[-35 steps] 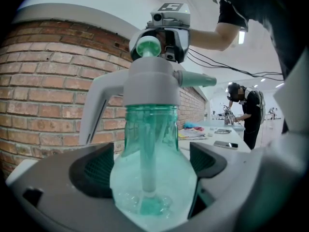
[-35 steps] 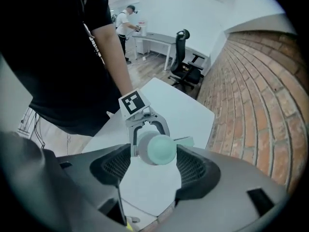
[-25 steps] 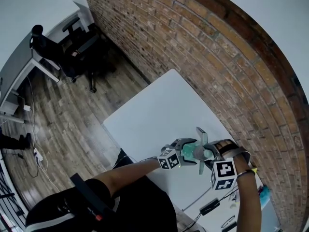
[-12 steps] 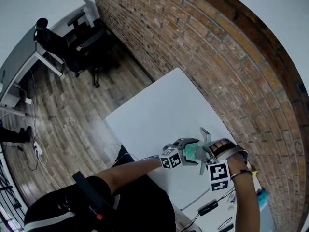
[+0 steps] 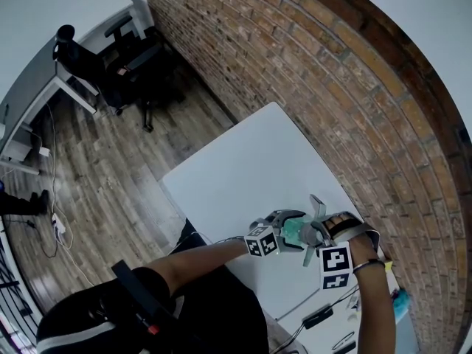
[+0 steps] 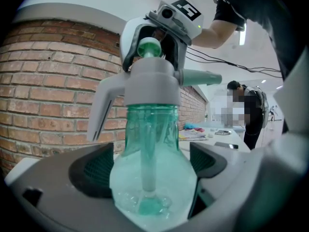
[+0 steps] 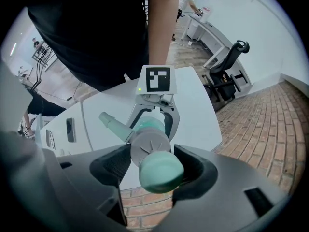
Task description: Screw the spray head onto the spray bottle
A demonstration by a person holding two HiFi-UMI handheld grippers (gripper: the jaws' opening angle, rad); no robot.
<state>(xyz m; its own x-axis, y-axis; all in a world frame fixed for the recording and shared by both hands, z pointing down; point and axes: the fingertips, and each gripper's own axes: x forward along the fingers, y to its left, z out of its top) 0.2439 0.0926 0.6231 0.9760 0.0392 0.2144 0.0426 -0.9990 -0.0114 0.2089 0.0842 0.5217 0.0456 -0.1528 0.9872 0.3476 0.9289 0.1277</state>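
Note:
A translucent green spray bottle (image 6: pixel 150 144) stands upright between the pads (image 6: pixel 94 174) of my left gripper (image 6: pixel 152 170), which is shut on its lower body. The grey spray head (image 6: pixel 145 81) with a green knob (image 7: pixel 161 172) sits on the bottle's neck, its nozzle (image 7: pixel 113 123) pointing left in the right gripper view. My right gripper (image 7: pixel 154 162) comes straight down from above and is shut on the spray head's cap (image 7: pixel 150 149). In the head view both grippers, left (image 5: pixel 284 229) and right (image 5: pixel 315 234), meet over the near part of the white table (image 5: pixel 243 172).
A brick wall (image 5: pixel 332 94) runs along the table's far side. A second table at the lower right carries a black phone (image 5: pixel 319 316) and a teal item (image 5: pixel 402 299). Office chairs (image 5: pixel 129 65) and a desk stand on the wooden floor at the upper left.
My right gripper has rolled slightly on the spray head, so the trigger lever has swung a little. The left gripper and bottle have stayed put.

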